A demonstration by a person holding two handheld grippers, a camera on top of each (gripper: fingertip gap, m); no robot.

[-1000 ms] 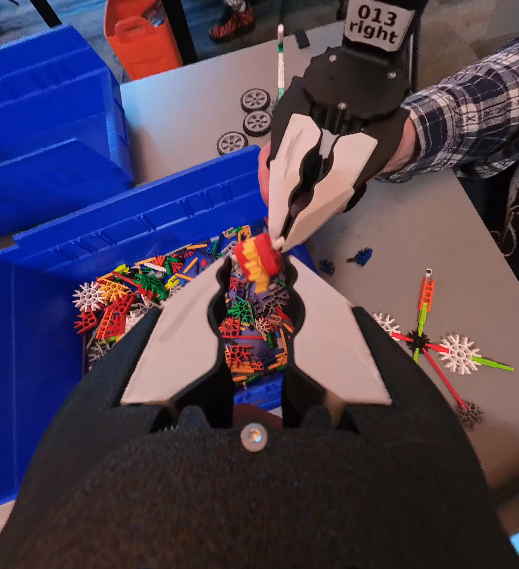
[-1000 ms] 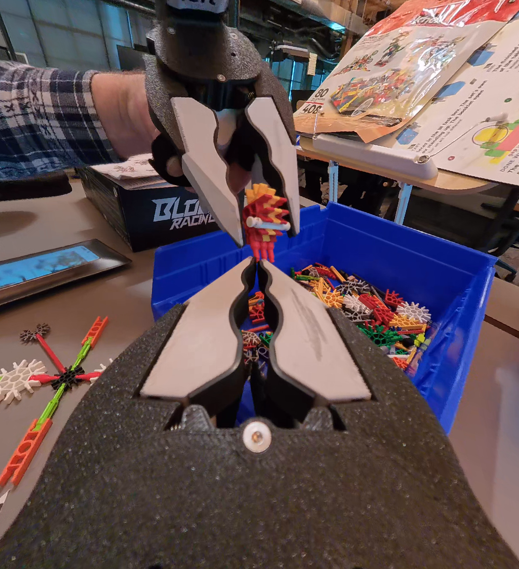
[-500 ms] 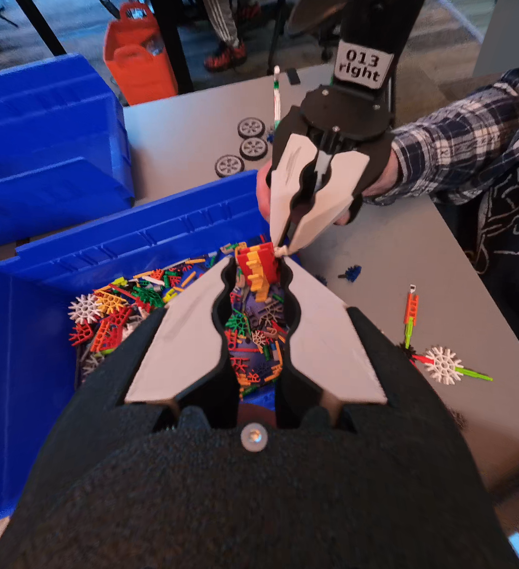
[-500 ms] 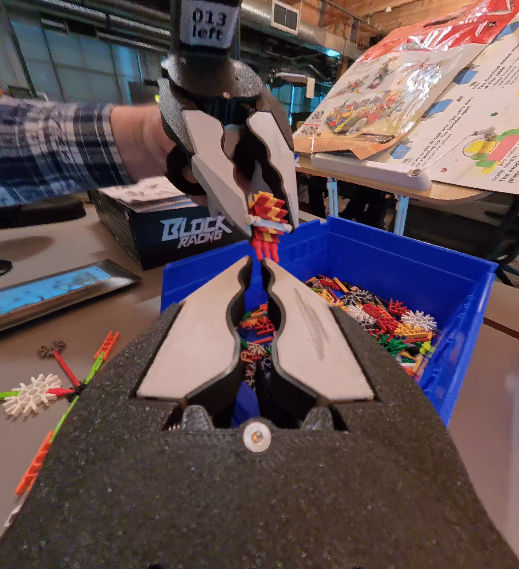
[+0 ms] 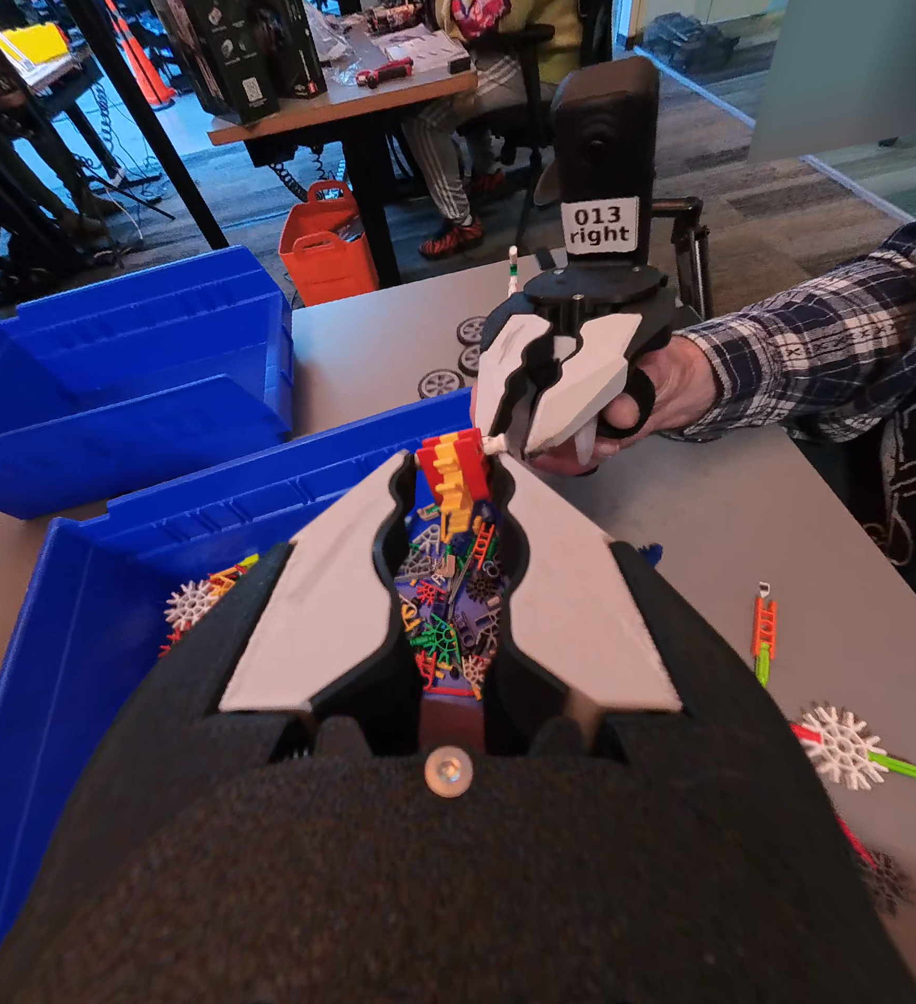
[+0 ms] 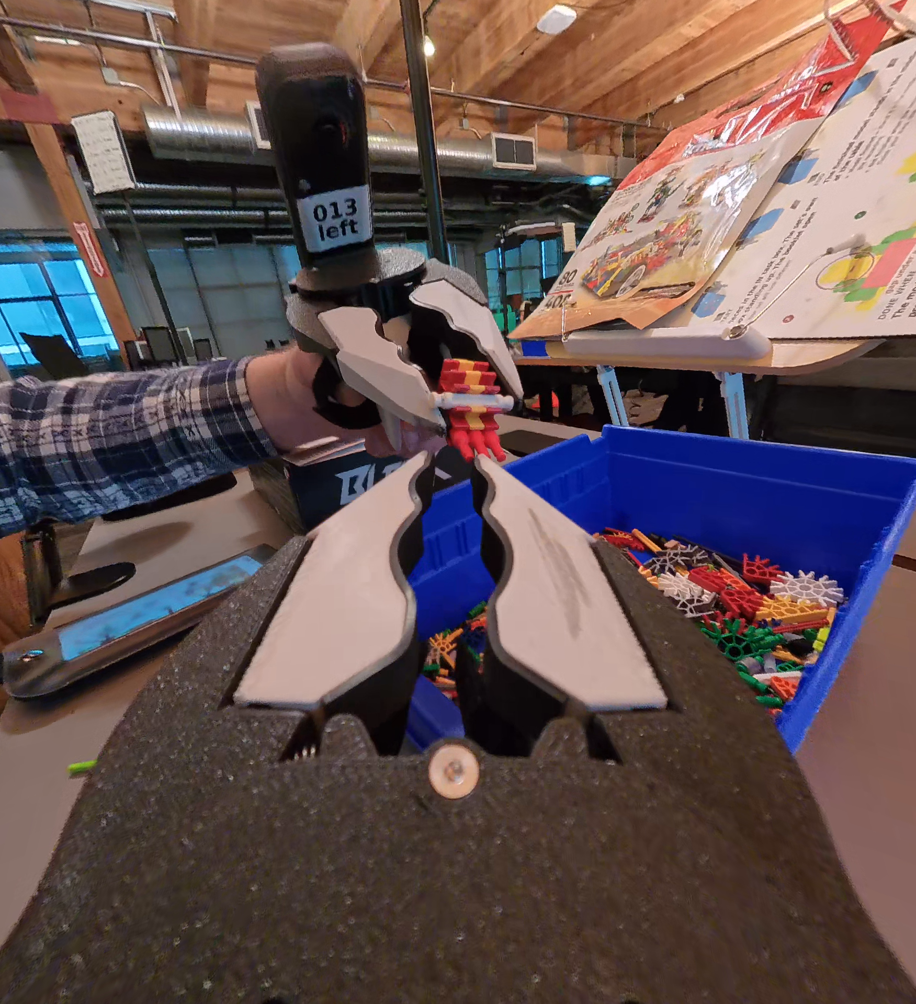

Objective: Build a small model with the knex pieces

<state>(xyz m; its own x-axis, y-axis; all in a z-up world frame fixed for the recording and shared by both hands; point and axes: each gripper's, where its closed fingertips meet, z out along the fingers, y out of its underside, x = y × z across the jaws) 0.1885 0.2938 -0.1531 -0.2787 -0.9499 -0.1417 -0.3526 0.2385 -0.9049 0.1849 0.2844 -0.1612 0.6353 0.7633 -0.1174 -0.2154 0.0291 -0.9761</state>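
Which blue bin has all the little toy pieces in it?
The nearer blue bin, under the left gripper. The farther blue bin looks empty.

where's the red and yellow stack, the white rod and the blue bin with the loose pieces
red and yellow stack (image 5: 453, 472), left wrist view, its top face
white rod (image 6: 472, 401), right wrist view, mid shaft
blue bin (image 6: 716, 489), right wrist view, far inner wall

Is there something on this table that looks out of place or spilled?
Mostly tidy. The loose pieces sit inside the blue bin, but a few lie outside it on the table: an orange and green rod, a white snowflake connector and three small wheels. The left gripper holds a red and yellow stack.
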